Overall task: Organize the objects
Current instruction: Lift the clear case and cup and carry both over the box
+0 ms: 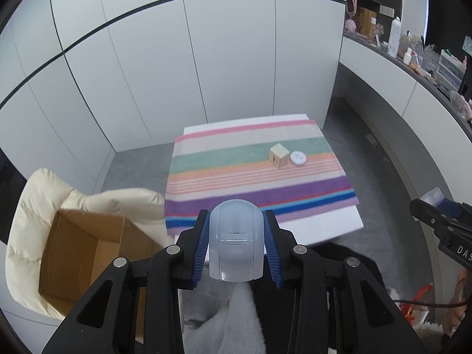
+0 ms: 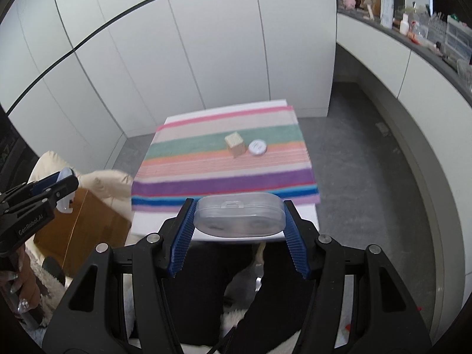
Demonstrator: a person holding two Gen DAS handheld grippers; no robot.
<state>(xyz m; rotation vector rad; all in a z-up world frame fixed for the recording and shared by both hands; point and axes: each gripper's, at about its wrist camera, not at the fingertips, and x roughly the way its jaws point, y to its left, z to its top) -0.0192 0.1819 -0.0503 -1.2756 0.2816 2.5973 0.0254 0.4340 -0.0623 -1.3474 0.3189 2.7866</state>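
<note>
Two handheld grippers angle steeply down toward a small white tabletop [image 1: 339, 230] covered by a striped towel [image 1: 256, 183]. The left gripper [image 1: 236, 236] has its blue ribbed fingers [image 1: 200, 247] clamped on the sides of a frosted translucent case [image 1: 235, 242], which stands on end between them, just short of the towel's near edge. The right gripper [image 2: 239, 221] has its fingers [image 2: 181, 242] set wider and clamped on the two ends of a clear oblong case [image 2: 240, 218] held crosswise, also over the tabletop's near edge. In the right wrist view, the left gripper shows at the left edge with a hand [image 2: 20, 286] wrapped around its handle, and white lettering on its body reads "GenRobot.AI". In the left wrist view, the right gripper's body at the right edge shows the letters "DAS"; the rest is cut off. On the towel's middle stripes sit a wooden cube [image 1: 278, 155] and, just beside it to the right, a round white tin [image 1: 298, 157] with marks on its lid too small to read. Left of the tabletop, an open cardboard box [image 1: 85, 253] is draped with a cream padded jacket [image 1: 38, 203].
</note>
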